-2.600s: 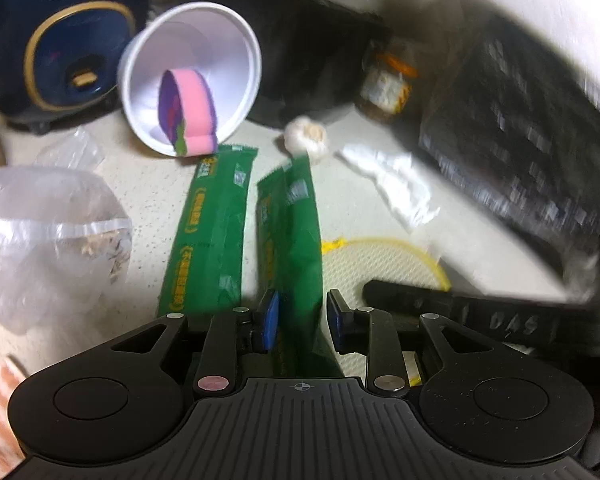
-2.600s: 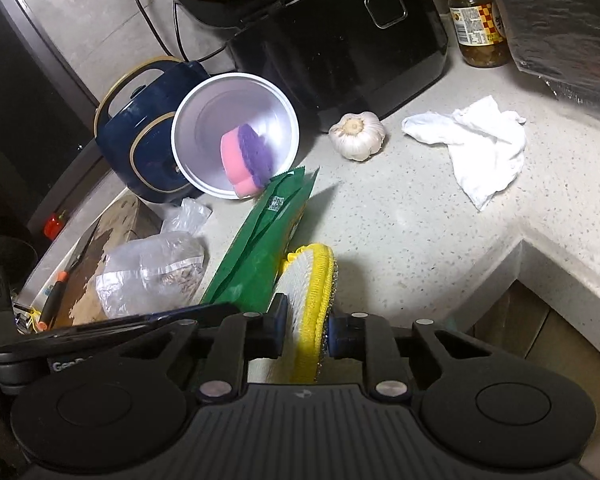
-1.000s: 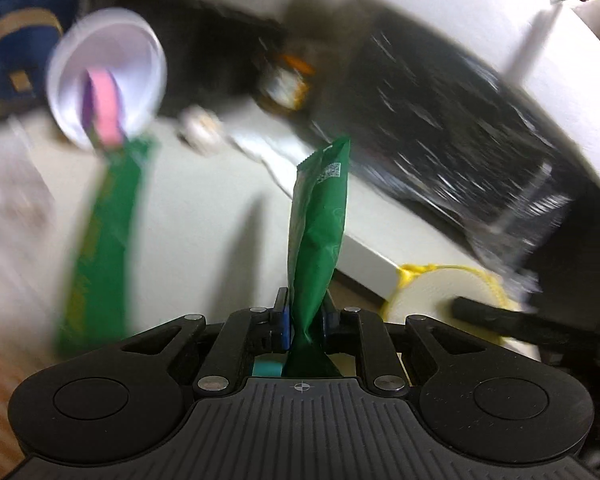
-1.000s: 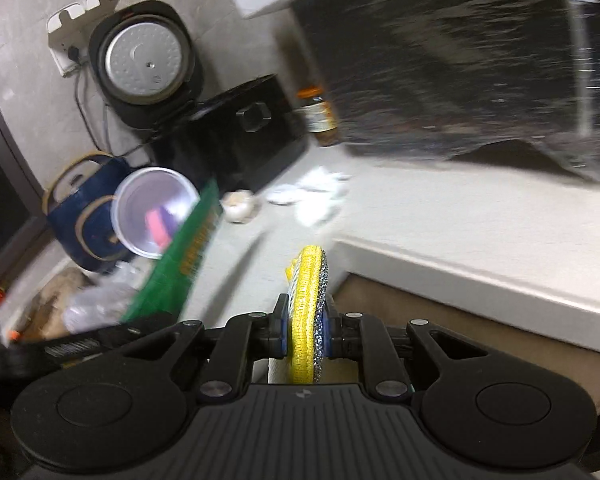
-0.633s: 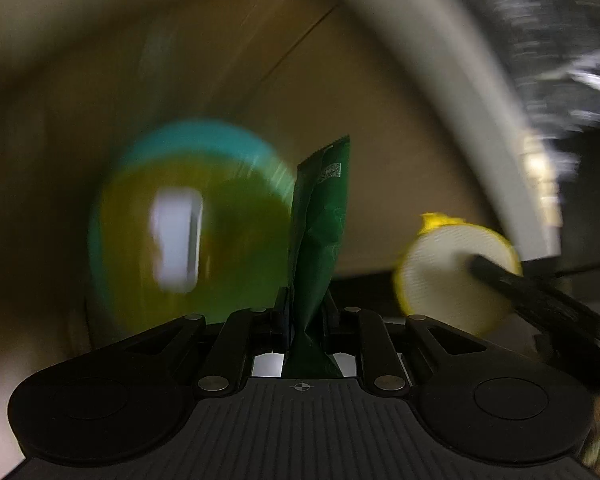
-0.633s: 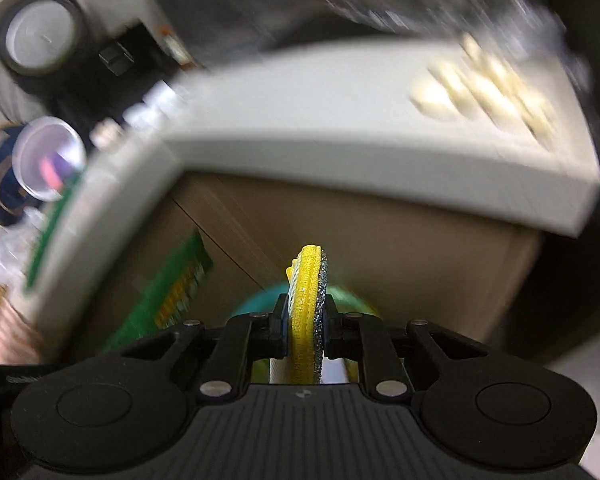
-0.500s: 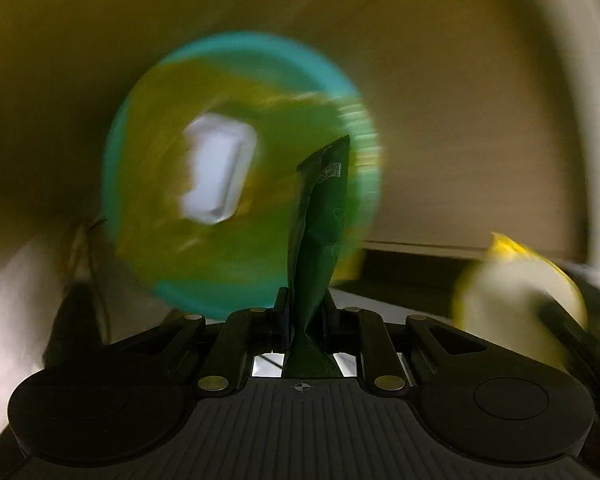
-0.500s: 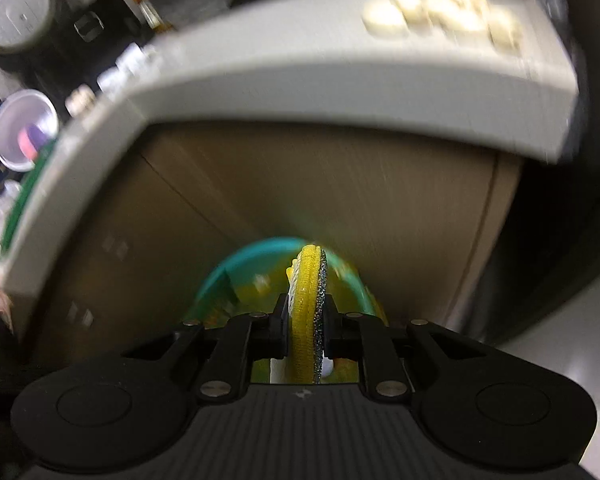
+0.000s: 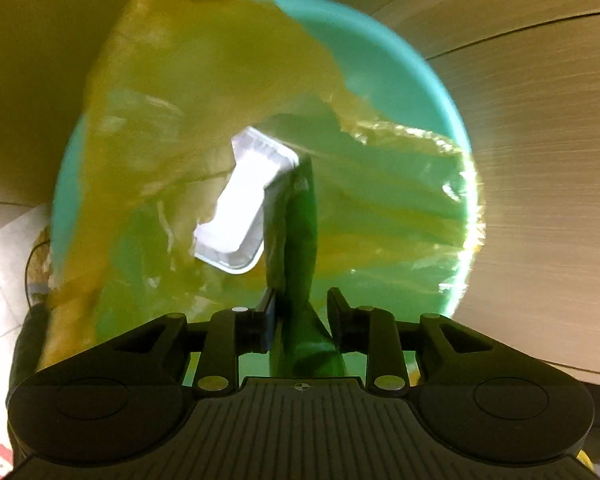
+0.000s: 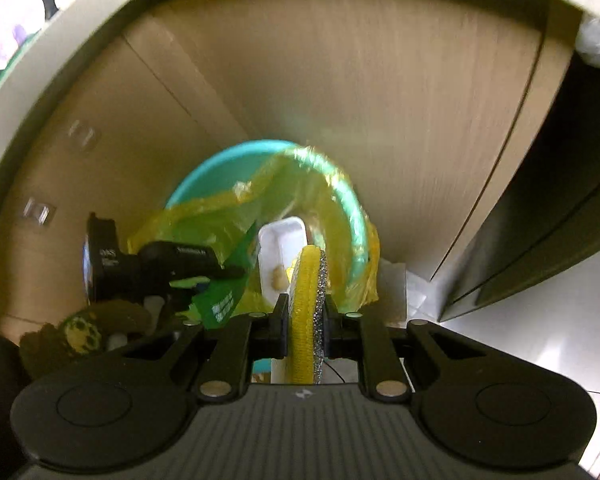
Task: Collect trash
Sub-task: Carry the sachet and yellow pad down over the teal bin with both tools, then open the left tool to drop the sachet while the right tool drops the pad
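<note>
A teal bin (image 9: 400,80) lined with a yellow bag (image 9: 204,92) fills the left wrist view, with a white foil tray (image 9: 240,208) lying inside. My left gripper (image 9: 302,306) hangs over the bin's mouth. Its jaws are opening, and the green wrapper (image 9: 296,240) stands loose between them with a gap on its right side. From the right wrist view, my right gripper (image 10: 304,312) is shut on a yellow scouring pad (image 10: 306,292) just in front of the bin (image 10: 220,168). The left gripper (image 10: 216,276) and its wrapper (image 10: 224,300) show to the left there.
Wooden cabinet doors (image 10: 340,80) stand behind the bin, under the pale countertop edge (image 10: 80,44). A dark door (image 10: 572,200) is at the right, with light floor (image 10: 540,340) below it. A white cup (image 10: 8,28) shows on the counter, top left.
Both grippers dropped from the counter down to the bin. The left jaws, tight on the green wrapper before, have spread apart. The right still pinches the yellow pad.
</note>
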